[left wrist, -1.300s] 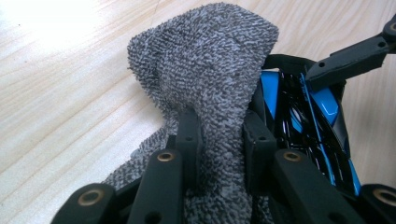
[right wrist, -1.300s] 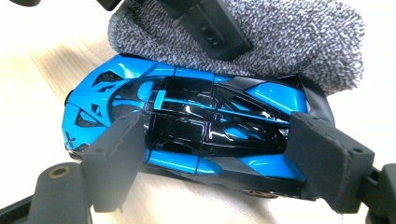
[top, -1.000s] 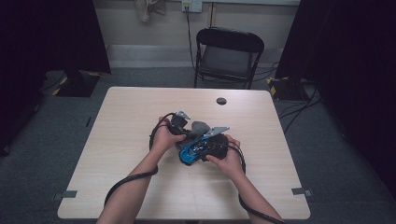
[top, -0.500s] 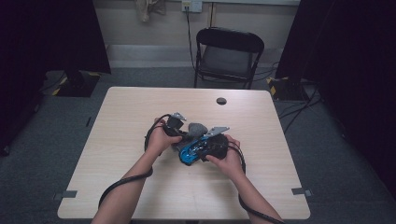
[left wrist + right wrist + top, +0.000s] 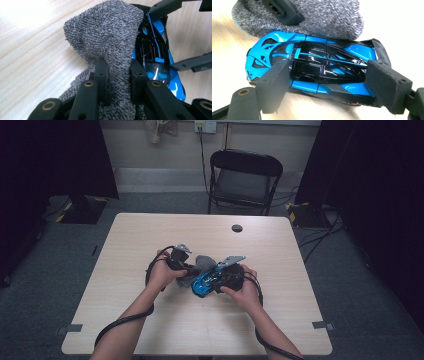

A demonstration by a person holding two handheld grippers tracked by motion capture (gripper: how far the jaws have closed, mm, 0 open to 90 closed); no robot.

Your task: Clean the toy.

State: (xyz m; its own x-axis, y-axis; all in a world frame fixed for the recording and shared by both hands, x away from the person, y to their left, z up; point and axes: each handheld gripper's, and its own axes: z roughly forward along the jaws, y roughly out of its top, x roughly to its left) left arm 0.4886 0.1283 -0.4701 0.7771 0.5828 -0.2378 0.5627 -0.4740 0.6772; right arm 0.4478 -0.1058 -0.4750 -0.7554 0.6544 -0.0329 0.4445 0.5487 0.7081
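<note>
At the near edge of the high view, the person's forearms enter from the bottom and meet at mid-table. The left gripper has its jaws drawn close together, pinching a fold of the grey cloth; the terry fabric bunches up between the pads and rises in front of them. The right gripper stands with jaws wide, one pad on the toy car's side near its front and the other at its rear, gripping the car along its length. The blue-and-black car sits on the tabletop at about the centre, with the cloth pressed against its far side, touching the bodywork. Farther off, a small dark round fitting lies in the tabletop near the far edge. Beyond the table stands a black folding chair.
</note>
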